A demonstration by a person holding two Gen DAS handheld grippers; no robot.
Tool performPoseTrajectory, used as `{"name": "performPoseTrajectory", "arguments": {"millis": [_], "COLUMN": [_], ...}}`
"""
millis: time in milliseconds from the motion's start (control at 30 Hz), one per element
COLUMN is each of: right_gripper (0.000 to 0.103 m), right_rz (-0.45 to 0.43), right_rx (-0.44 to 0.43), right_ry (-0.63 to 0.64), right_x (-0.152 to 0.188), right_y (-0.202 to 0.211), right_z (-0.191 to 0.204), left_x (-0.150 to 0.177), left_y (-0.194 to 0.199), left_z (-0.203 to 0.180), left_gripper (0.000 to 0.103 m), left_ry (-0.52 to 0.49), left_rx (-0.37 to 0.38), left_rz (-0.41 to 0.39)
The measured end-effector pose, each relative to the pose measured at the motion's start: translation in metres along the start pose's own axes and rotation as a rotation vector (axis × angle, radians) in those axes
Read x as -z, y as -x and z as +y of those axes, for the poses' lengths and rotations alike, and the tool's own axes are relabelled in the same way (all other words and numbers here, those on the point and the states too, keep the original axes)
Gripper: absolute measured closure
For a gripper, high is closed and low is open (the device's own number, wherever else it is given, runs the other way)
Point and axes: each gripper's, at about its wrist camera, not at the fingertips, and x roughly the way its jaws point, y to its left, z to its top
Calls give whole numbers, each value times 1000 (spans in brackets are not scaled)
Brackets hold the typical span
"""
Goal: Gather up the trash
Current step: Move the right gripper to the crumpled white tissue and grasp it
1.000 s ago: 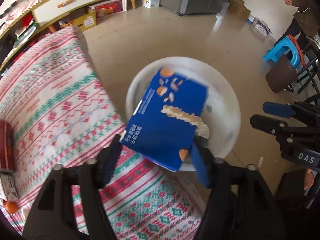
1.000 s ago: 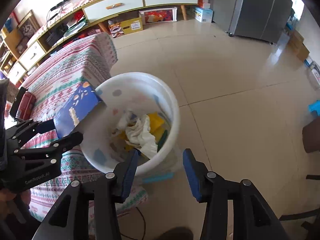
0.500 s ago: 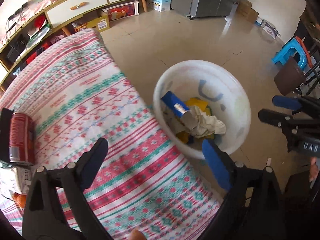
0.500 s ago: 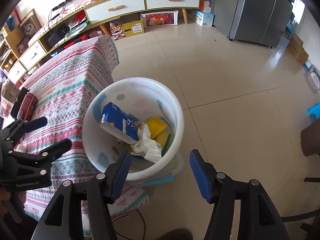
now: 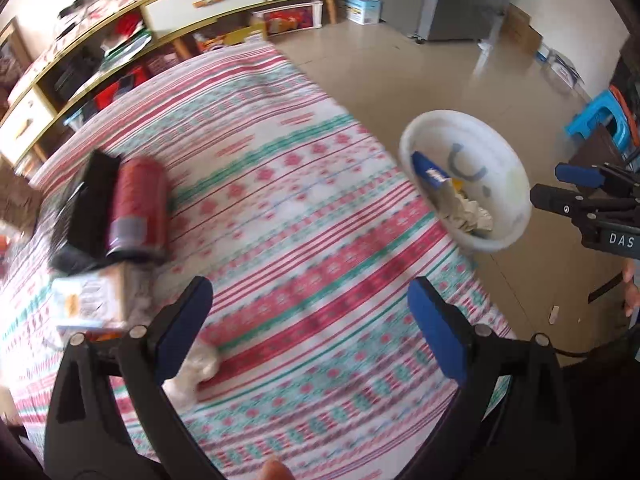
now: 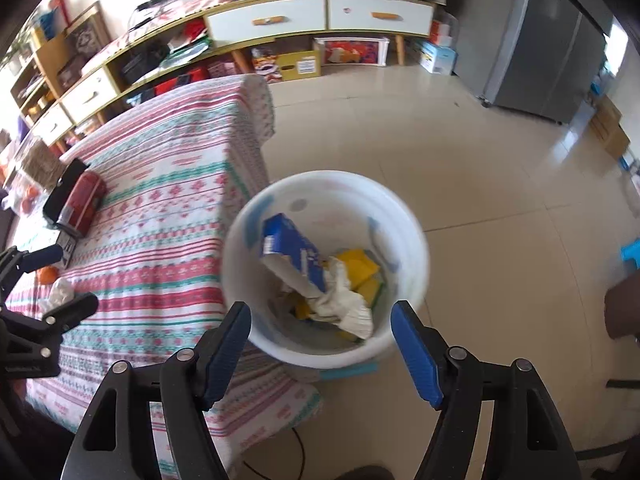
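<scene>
A white trash bin (image 6: 404, 216) stands on the floor beside the table; it also shows in the left wrist view (image 5: 516, 184). Inside lie a blue box (image 6: 294, 250), crumpled paper (image 6: 344, 304) and yellow scraps. My left gripper (image 5: 310, 328) is open and empty above the patterned tablecloth (image 5: 280, 208). A red can (image 5: 138, 208) lies on its side at the left, next to a black object (image 5: 90, 204), a small printed carton (image 5: 90, 300) and a crumpled white wad (image 5: 196, 368). My right gripper (image 6: 320, 354) is open and empty above the bin's near rim.
A long white and wood cabinet (image 6: 280, 24) with cluttered shelves lines the far wall. A grey fridge (image 6: 540, 40) stands at the back right. A blue stool (image 5: 600, 120) and a dark chair (image 6: 624, 308) are on the tiled floor at the right.
The left gripper let go of the blue box, which dropped into the bin. It then swung left, back over the table toward the can. The right gripper stayed open over the bin.
</scene>
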Motion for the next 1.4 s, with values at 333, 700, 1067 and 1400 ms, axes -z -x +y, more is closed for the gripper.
{"name": "performPoseTrajectory", "arguments": {"millis": [333,700,1067,1400], "right_gripper": [27,24,24,24], "right_rz": [9,40,66,97], "right_rx": [-33,-87,-214,-310], "right_ry": [122,209,354,428], "right_x": [5,0,0,5], "right_y": [-3,-22,-37,-53], "right_z": [63,130,236,291], "left_x": [46,83,116,139], "left_y": [19,24,30,34], "left_z": [77,144,188,215], "left_gripper": [5,5,5,5], "left_ry": [161,317,423,493], "left_rx": [-25,-80,-117,-131], "left_rz": [-1,55,83,91]}}
